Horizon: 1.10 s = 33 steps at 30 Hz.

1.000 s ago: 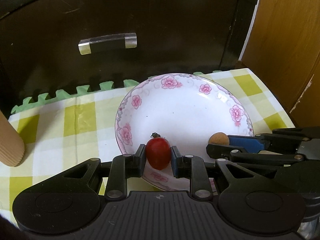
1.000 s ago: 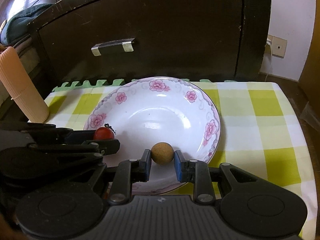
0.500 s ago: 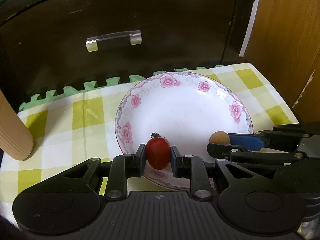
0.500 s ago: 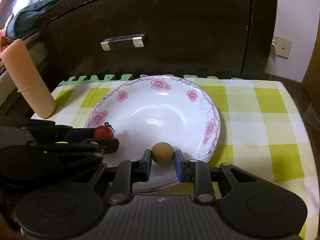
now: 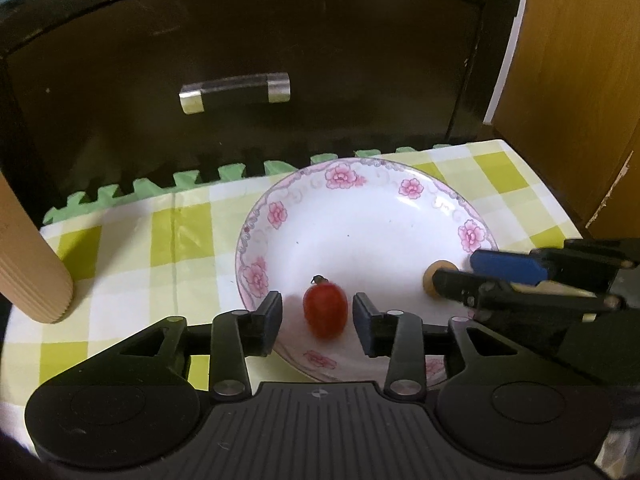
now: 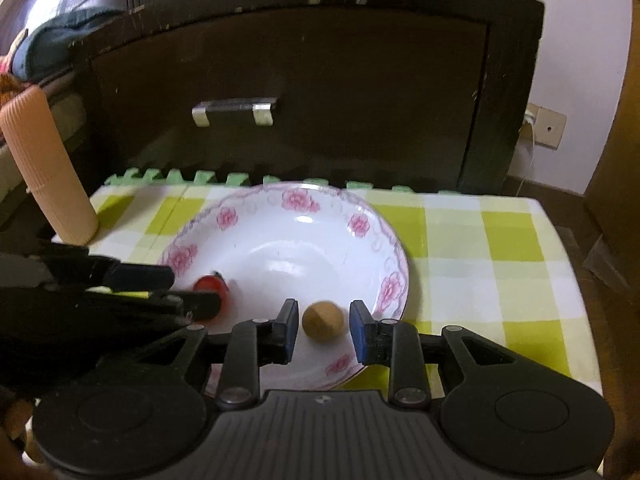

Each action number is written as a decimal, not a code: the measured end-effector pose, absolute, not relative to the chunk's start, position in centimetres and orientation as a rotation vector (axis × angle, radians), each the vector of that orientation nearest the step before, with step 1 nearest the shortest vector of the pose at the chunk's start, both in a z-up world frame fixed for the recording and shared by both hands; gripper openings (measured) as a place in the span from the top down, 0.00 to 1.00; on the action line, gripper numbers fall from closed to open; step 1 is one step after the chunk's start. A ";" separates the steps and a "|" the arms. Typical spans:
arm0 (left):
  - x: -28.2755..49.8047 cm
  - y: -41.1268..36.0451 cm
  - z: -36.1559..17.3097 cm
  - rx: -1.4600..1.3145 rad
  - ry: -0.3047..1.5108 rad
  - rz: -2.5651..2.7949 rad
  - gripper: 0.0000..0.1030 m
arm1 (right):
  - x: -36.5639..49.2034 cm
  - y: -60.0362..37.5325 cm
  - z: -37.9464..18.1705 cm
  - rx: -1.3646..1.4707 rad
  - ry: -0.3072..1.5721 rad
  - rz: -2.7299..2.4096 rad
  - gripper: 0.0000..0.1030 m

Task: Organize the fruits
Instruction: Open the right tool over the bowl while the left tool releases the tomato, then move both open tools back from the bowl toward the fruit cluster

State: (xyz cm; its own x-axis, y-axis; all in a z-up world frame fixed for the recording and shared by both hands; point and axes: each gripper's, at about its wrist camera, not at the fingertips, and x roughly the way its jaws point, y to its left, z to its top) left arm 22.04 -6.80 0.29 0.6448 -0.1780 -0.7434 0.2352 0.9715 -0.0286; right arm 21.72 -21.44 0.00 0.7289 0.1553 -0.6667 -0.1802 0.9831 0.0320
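The left gripper (image 5: pixel 316 316) stood released, its jaws apart on either side of the tomato (image 5: pixel 325 310), which lay on the near slope of the plate (image 5: pixel 360 216), touching neither finger. The right gripper (image 6: pixel 324 326) was likewise spread wide around the brown fruit (image 6: pixel 323 321), a longan perhaps, resting in the plate near its front rim. The plate sat on the checked surface (image 6: pixel 492 264), with a ribbed tube (image 6: pixel 44 168) at the left edge, well apart.

Two close wrist views, shared plate (image 5: pixel 472 236) (image 6: pixel 384 240)
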 end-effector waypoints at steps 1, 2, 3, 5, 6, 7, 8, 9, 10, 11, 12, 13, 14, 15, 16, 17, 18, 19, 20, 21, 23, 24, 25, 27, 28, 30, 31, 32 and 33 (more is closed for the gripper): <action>21.8 -6.7 0.5 0.075 0.833 -0.235 0.53 | 21.6 -21.6 0.3 -0.030 0.725 0.182 0.72; 21.7 -6.7 0.7 0.073 0.830 -0.234 0.52 | 21.4 -21.7 0.6 -0.027 0.718 0.178 0.72; 21.5 -6.5 1.0 0.069 0.826 -0.233 0.52 | 21.2 -21.8 1.0 -0.023 0.711 0.174 0.72; 21.2 -6.3 1.6 0.062 0.816 -0.231 0.52 | 20.8 -22.0 1.6 -0.016 0.705 0.174 0.72; 21.0 -6.3 1.8 0.060 0.812 -0.230 0.52 | 20.6 -22.1 1.9 -0.013 0.701 0.174 0.72; 20.8 -6.2 2.1 0.058 0.807 -0.230 0.52 | 20.3 -22.1 2.2 -0.012 0.698 0.175 0.72; 20.5 -6.1 2.4 0.056 0.802 -0.229 0.52 | 20.0 -22.1 2.5 -0.010 0.694 0.176 0.72; 20.2 -5.9 2.7 0.054 0.797 -0.229 0.52 | 19.7 -22.0 2.8 -0.009 0.692 0.179 0.72; 19.9 -5.8 2.9 0.052 0.790 -0.228 0.52 | 19.3 -21.9 3.1 -0.008 0.690 0.183 0.72; 19.6 -5.7 3.2 0.051 0.786 -0.228 0.51 | 19.0 -21.8 3.3 -0.007 0.688 0.187 0.72; 19.3 -5.6 3.5 0.049 0.781 -0.227 0.51 | 18.7 -21.7 3.5 -0.006 0.686 0.191 0.72; 19.0 -5.5 3.7 0.047 0.777 -0.227 0.51 | 18.3 -21.6 3.7 -0.005 0.683 0.196 0.72; 18.5 -5.3 3.9 0.046 0.774 -0.227 0.51 | 18.0 -21.5 3.9 -0.004 0.680 0.200 0.72; 18.1 -5.1 4.0 0.044 0.771 -0.227 0.51 | 17.6 -21.4 4.1 -0.004 0.678 0.204 0.72; 17.8 -5.0 4.2 0.042 0.768 -0.225 0.50 | 17.1 -21.3 4.2 -0.004 0.676 0.207 0.72; 17.3 -4.8 4.3 0.039 0.767 -0.224 0.49 | 16.8 -21.2 4.2 -0.002 0.677 0.210 0.72; 17.0 -4.5 4.3 0.035 0.767 -0.223 0.49 | 16.3 -21.1 4.2 0.000 0.680 0.214 0.72; 16.7 -4.4 4.4 0.033 0.768 -0.222 0.49 | 15.9 -21.0 4.2 -0.002 0.682 0.215 0.72; 16.3 -4.1 4.4 0.031 0.770 -0.222 0.49 | 15.5 -20.9 4.1 -0.006 0.686 0.216 0.72; 15.9 -3.9 4.4 0.030 0.770 -0.223 0.49 | 15.0 -20.8 4.1 -0.008 0.689 0.219 0.72; 15.2 -3.5 4.3 0.028 0.773 -0.224 0.49 | 14.1 -20.7 3.9 -0.010 0.694 0.225 0.72; 14.9 -3.4 4.3 0.026 0.773 -0.224 0.49 | 13.7 -20.6 3.9 -0.010 0.697 0.228 0.72; 14.5 -3.2 4.2 0.022 0.775 -0.224 0.49 | 13.2 -20.6 3.8 -0.008 0.699 0.230 0.72; 13.8 -2.7 4.0 0.012 0.782 -0.223 0.49 | 12.5 -20.6 3.7 0.001 0.708 0.236 0.72; 13.5 -2.5 3.9 0.006 0.787 -0.222 0.49 | 12.1 -20.5 3.6 0.008 0.716 0.243 0.72; 12.8 -2.1 3.7 0.004 0.797 -0.219 0.49 | 11.4 -20.2 3.4 0.010 0.726 0.257 0.72; 12.4 -1.8 3.6 0.004 0.800 -0.216 0.49 | 11.2 -19.9 3.4 0.005 0.730 0.265 0.72; 12.0 -1.5 3.6 0.001 0.802 -0.212 0.49 | 10.9 -19.7 3.2 0.001 0.733 0.273 0.72; 11.7 -1.2 3.5 -0.004 0.806 -0.208 0.49 | 10.6 -19.4 3.1 -0.001 0.738 0.282 0.72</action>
State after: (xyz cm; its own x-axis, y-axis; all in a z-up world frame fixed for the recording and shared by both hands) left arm 11.69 -1.22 3.53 0.6734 -0.1864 -0.7154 0.1835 0.9796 -0.0824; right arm 10.59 -19.37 3.11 0.7035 0.2532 -0.6641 -0.2538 0.9623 0.0981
